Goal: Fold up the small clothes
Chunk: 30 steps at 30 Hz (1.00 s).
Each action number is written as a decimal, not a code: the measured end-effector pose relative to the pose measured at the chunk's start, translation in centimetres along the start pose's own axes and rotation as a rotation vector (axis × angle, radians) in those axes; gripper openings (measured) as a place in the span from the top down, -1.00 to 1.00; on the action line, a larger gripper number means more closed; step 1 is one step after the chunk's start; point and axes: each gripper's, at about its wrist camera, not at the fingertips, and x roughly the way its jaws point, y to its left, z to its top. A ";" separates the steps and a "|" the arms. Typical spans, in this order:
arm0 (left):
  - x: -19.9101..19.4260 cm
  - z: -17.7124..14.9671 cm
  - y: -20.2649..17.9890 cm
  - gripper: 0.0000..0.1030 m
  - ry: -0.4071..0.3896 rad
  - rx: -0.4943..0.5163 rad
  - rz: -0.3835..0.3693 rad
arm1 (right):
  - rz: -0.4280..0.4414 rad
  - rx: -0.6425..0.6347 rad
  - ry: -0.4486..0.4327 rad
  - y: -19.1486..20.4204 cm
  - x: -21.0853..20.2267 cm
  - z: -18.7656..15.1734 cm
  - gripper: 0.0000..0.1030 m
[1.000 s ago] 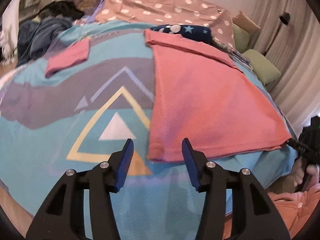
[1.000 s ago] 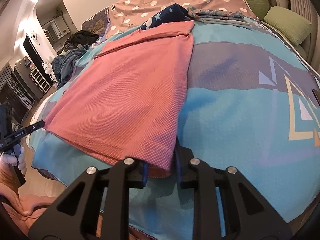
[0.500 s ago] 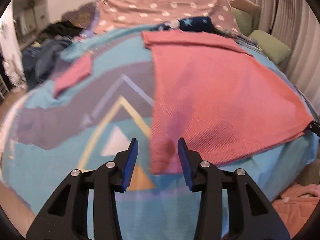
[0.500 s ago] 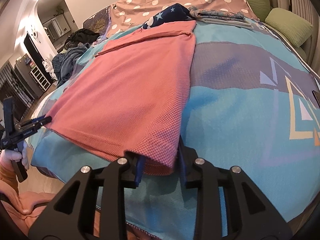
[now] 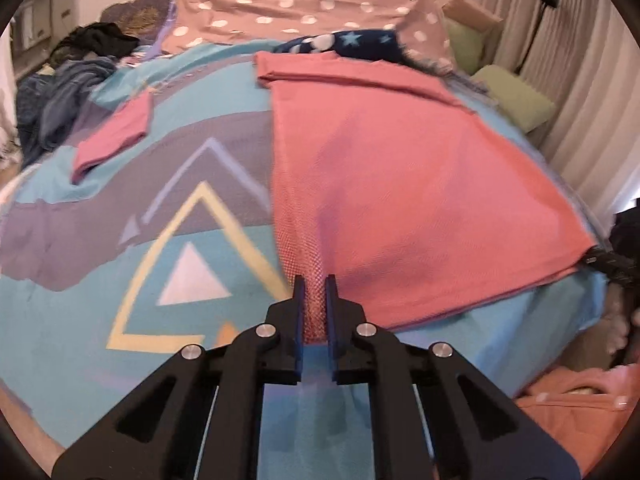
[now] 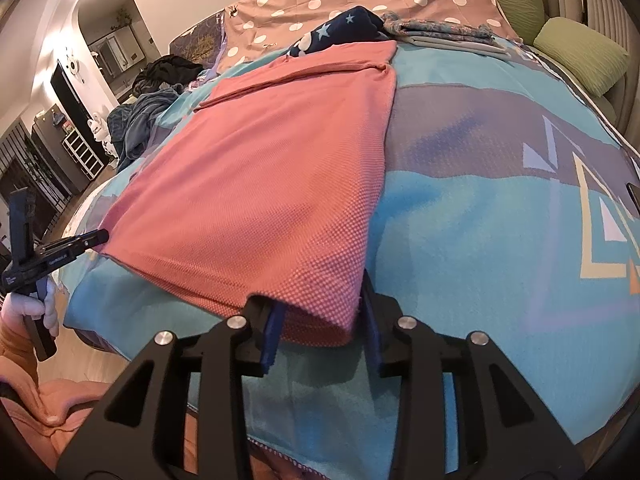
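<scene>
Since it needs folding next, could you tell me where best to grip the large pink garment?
Grip its near hem corners, coming from the near edge of the bed: the large pink garment lies flat with that hem facing us. The left gripper is shut on one corner.

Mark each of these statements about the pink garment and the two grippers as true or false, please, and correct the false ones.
1. The left gripper is shut on a near corner of the large pink garment. True.
2. The right gripper is far from the garment. False: its fingers stand on either side of the other near corner, with cloth between them, though with a visible gap.
3. The garment lies spread on a blue patterned bedspread. True.
4. A small folded pink cloth lies on top of the large garment. False: it lies apart, on the bedspread to its left in the left wrist view.
5. Green pillows lie at the bed's edge. True.
</scene>
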 end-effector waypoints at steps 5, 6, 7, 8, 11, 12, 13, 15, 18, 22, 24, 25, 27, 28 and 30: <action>-1.9 1.3 1.0 0.87 -0.071 -0.150 -0.180 | -0.018 -0.006 -0.018 0.3 0.1 -0.1 0.63; -2.3 1.4 1.6 0.88 -0.088 -0.190 -0.213 | -0.064 -0.019 -0.025 0.4 0.0 0.0 0.96; -2.8 1.7 2.3 0.88 -0.107 -0.235 -0.248 | -0.103 -0.034 -0.031 0.4 -0.2 0.2 0.95; -3.5 1.7 3.3 0.88 -0.125 -0.283 -0.285 | -0.158 -0.059 -0.061 0.4 -0.9 0.5 0.95; -4.1 1.3 5.2 0.89 -0.121 -0.383 -0.363 | -0.234 -0.072 -0.122 -0.1 -4.2 1.8 0.95; -3.8 0.9 5.5 0.89 -0.109 -0.398 -0.368 | -0.241 -0.080 -0.133 -0.1 -5.4 2.2 0.95; -3.4 0.5 5.7 0.90 -0.094 -0.411 -0.368 | -0.255 -0.101 -0.141 0.1 -6.1 2.4 0.95; -2.0 -0.8 6.2 0.90 -0.053 -0.448 -0.361 | -0.283 -0.159 -0.123 0.8 -6.3 2.2 0.95; -0.4 -2.1 7.1 0.90 -0.013 -0.479 -0.321 | -0.266 -0.225 -0.033 1.7 -4.5 0.8 0.93; 0.8 -3.0 7.9 0.90 0.012 -0.514 -0.330 | -0.193 -0.199 0.059 0.8 -3.3 -0.1 0.58; 0.6 -2.6 8.0 0.90 0.011 -0.493 -0.326 | -0.131 -0.122 0.055 -0.9 -4.4 0.2 0.38; 0.5 -2.3 7.7 0.90 0.013 -0.474 -0.319 | -0.100 -0.079 0.045 -1.8 -5.0 0.5 0.36; 0.8 -1.8 7.6 0.90 0.019 -0.459 -0.313 | -0.009 0.029 0.024 -4.0 -6.2 0.9 0.21; 1.1 -1.6 7.7 0.90 0.023 -0.459 -0.311 | 0.037 0.072 0.014 -4.9 -6.6 1.1 0.19; 1.2 -1.8 8.0 0.90 0.029 -0.465 -0.311 | 0.130 0.151 0.007 -6.6 -6.9 1.5 0.17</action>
